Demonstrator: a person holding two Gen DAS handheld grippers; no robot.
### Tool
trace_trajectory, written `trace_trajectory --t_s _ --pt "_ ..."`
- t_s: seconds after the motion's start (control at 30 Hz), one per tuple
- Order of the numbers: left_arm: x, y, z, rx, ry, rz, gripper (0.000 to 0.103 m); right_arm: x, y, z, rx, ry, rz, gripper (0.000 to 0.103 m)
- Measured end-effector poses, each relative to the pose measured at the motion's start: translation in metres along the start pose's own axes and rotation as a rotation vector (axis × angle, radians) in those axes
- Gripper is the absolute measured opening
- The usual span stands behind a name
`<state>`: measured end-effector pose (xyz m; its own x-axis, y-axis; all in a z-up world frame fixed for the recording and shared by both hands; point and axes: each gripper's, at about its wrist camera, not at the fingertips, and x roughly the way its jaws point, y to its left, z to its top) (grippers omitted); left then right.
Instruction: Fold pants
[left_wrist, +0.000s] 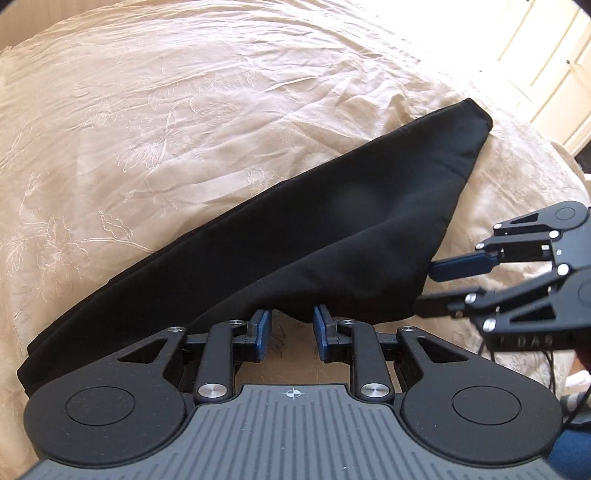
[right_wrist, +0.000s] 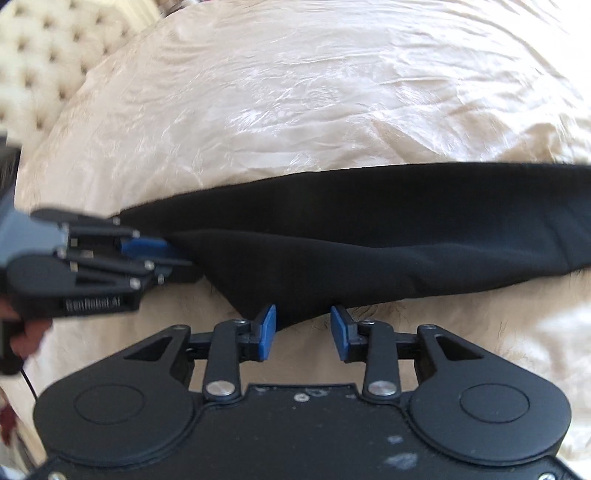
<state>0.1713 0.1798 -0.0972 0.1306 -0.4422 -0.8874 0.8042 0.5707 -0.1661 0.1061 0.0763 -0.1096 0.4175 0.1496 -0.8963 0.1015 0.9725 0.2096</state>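
- left gripper: jaws apart, empty, at the near edge of the black pants
- right gripper: jaws wider apart, pants edge between the pads, not pinched
- pants lie folded on the cream bedspread

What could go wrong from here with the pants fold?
1. Both hand-held grippers look open at the near edge of the black pants: the left hand-held gripper has only a fabric tip between its pads, so closing now may catch one layer or slip off.
2. The right hand-held gripper also sits at the hem edge; a shallow bite could drop mid-fold.
3. The bedspread is wrinkled and thin; a low grasp could pinch it along with the pants.
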Motion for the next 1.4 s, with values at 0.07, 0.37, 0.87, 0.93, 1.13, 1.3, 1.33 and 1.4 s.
trace_trajectory --t_s 0.07,0.37,0.87,0.93,1.13,1.3,1.33,1.4 --pt "0.002 -0.002 0.000 0.010 0.005 0.004 0.024 0.008 0.015 -0.007 -0.096 0.008 -0.010 0.036" --pt "0.002 0.012 0.002 -0.058 0.003 -0.044 0.024 0.036 0.046 -0.017 -0.258 -0.060 -0.130 0.036" --pt "-0.029 0.036 -0.005 -0.249 -0.005 -0.160 0.038 -0.008 -0.001 0.022 0.033 0.170 0.162 0.011" --pt "-0.031 0.042 -0.014 -0.307 -0.011 -0.123 0.039 0.002 -0.016 0.009 0.108 0.243 0.202 0.011" --pt "-0.017 0.051 -0.037 -0.433 0.058 -0.014 0.039 0.037 -0.004 -0.019 0.099 0.339 0.165 0.011" --pt "0.007 0.050 -0.052 -0.319 0.098 0.123 0.039 0.037 -0.006 -0.030 0.166 0.333 0.165 0.011" --pt "0.012 0.052 -0.053 -0.299 0.102 0.154 0.039 0.038 -0.008 -0.031 0.185 0.334 0.163 0.011" --pt "0.017 0.060 -0.054 -0.288 0.110 0.184 0.039 0.040 -0.011 -0.034 0.225 0.332 0.152 0.010"
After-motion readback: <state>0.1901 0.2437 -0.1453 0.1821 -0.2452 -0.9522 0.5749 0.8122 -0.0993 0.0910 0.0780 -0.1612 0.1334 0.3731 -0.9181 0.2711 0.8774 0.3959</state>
